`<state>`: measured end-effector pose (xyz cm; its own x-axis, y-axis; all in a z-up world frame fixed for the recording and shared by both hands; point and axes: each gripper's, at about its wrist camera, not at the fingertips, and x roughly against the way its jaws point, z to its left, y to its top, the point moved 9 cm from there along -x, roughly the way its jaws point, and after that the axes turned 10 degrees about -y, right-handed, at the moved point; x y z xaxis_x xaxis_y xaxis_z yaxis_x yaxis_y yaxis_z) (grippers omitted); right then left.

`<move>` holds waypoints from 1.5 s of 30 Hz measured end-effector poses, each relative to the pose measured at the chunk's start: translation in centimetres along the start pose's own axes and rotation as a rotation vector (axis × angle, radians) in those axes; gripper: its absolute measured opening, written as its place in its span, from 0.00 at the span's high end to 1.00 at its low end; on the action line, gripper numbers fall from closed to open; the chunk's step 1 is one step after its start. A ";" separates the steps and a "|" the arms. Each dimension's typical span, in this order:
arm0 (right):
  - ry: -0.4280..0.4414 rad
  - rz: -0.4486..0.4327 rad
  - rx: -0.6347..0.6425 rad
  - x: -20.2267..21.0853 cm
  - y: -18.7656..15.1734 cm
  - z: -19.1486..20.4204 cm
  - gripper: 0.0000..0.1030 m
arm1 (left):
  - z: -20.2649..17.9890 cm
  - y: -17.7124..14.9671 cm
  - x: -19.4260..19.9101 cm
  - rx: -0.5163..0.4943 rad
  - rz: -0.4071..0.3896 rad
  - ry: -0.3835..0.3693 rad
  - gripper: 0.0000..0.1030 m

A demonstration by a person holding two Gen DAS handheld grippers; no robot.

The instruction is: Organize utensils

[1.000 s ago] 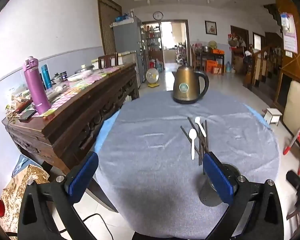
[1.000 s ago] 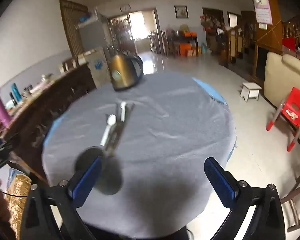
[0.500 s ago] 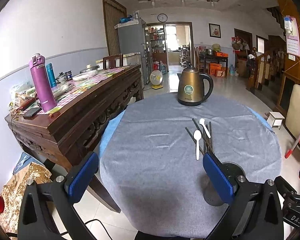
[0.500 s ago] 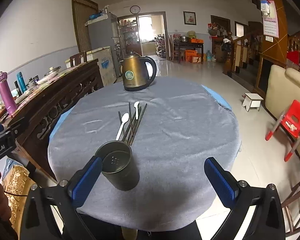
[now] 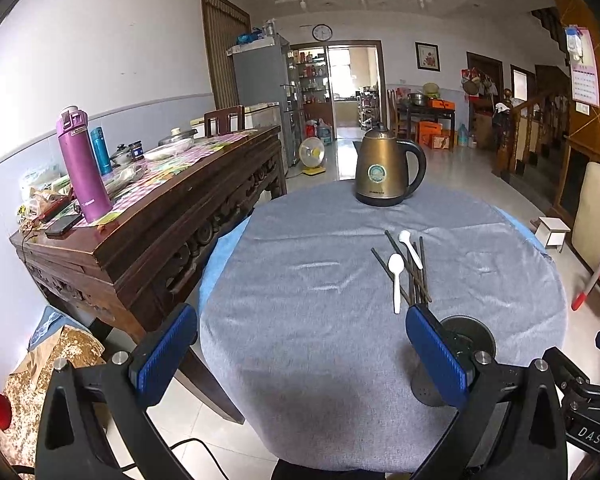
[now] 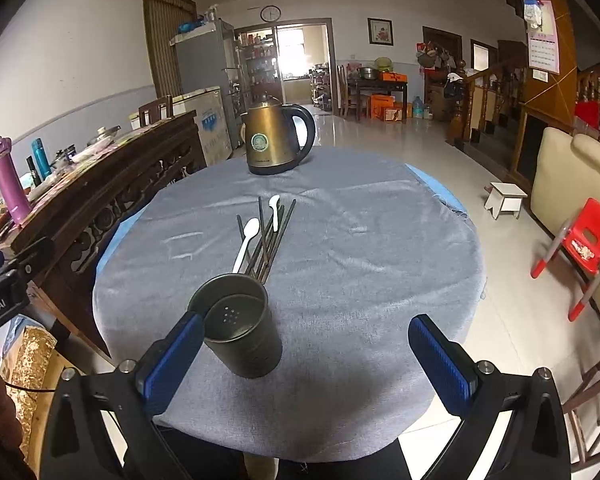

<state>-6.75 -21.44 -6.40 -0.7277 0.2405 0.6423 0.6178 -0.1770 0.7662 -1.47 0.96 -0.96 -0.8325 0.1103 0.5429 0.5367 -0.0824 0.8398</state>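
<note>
You have pulled both hand-held grippers, left and right, back level, jaws wide and empty; spoons, chopsticks still await the holder.

Premises: a private home's open living and dining room. Evidence: cloth-covered round tabletop with kettle, refrigerator, carved sideboard, staircase, sofa, wall clock.

Black tool frames, blue pads, silver screws
</note>
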 end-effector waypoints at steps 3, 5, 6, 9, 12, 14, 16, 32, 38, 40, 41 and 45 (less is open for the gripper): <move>0.006 0.007 0.001 -0.1 -0.2 0.1 0.00 | -0.1 -0.1 0.1 -0.002 0.001 0.002 0.00; 0.009 0.006 0.001 -0.1 -0.3 0.2 0.00 | 0.3 0.0 0.3 -0.002 0.000 0.000 0.00; 0.010 0.007 0.001 -0.1 -0.3 0.2 0.00 | 0.3 0.0 0.3 -0.002 0.000 0.001 0.00; 0.011 0.010 0.001 -0.1 -0.4 0.2 0.00 | 0.3 -0.1 0.2 0.000 0.002 0.001 0.00; 0.013 0.012 -0.001 -0.2 -0.4 0.3 0.00 | 0.3 -0.1 0.2 -0.002 0.005 0.002 0.00; 0.016 0.016 -0.001 -0.2 -0.5 0.3 0.00 | 0.4 -0.2 0.2 -0.003 0.007 0.002 0.00; 0.017 0.017 -0.003 -0.3 -0.5 0.3 0.00 | 0.4 -0.3 0.2 -0.004 0.008 0.003 0.00; 0.023 0.030 -0.012 -0.5 -0.9 0.4 0.00 | 0.9 -0.7 0.0 -0.001 0.017 0.004 0.00; 0.025 0.035 -0.013 -0.6 -1.0 0.4 0.00 | 0.9 -0.9 -0.1 -0.002 0.023 0.006 0.00; 0.026 0.037 -0.015 -0.7 -1.0 0.4 0.00 | 1.0 -0.9 -0.1 -0.002 0.023 0.007 0.00; 0.027 0.038 -0.016 -0.7 -1.0 0.4 0.00 | 1.1 -1.0 -0.1 -0.003 0.023 0.007 0.00; 0.026 0.039 -0.019 -0.8 -1.0 0.4 0.00 | 1.0 -0.9 -0.3 -0.004 0.028 0.007 0.00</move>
<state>-6.70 -21.03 -7.68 -0.7108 0.2078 0.6720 0.6403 -0.2042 0.7404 -1.59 2.00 -1.83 -0.8181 0.1012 0.5661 0.5593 -0.0893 0.8242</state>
